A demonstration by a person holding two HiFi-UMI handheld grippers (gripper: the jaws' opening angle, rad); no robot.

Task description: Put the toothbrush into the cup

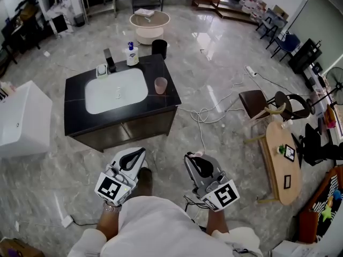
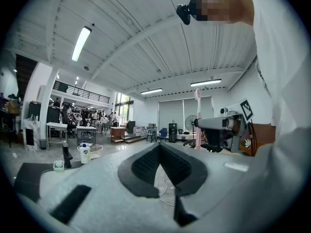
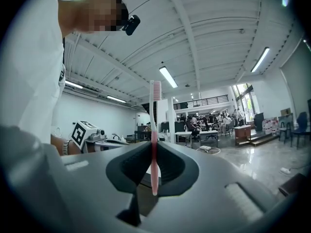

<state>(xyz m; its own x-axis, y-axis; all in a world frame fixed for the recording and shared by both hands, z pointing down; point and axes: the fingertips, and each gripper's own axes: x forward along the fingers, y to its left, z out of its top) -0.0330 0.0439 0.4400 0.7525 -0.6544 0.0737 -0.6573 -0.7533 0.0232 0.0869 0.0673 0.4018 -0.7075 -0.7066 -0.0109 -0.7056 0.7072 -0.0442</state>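
A pink toothbrush (image 3: pixel 154 130) stands upright between the jaws of my right gripper (image 3: pixel 154 152), which is shut on its handle; the bristle end points up. The left gripper view shows the same toothbrush (image 2: pixel 198 114) sticking up from the right gripper (image 2: pixel 221 126). My left gripper (image 2: pixel 159 152) is shut with nothing in it. In the head view both grippers, left (image 1: pixel 134 158) and right (image 1: pixel 199 164), are held close to the person's body. They are well short of the pink cup (image 1: pixel 161 85), which stands on the black counter (image 1: pixel 161 106) to the right of the white sink (image 1: pixel 116 91).
A soap bottle (image 1: pixel 132 54), a black faucet (image 1: pixel 109 61) and a small dish (image 1: pixel 102 70) line the counter's far edge. A white cable (image 1: pixel 206 114) trails on the floor to the right. A round white table (image 1: pixel 149 24) stands behind, and a wooden table (image 1: pixel 281 159) with chairs is at right.
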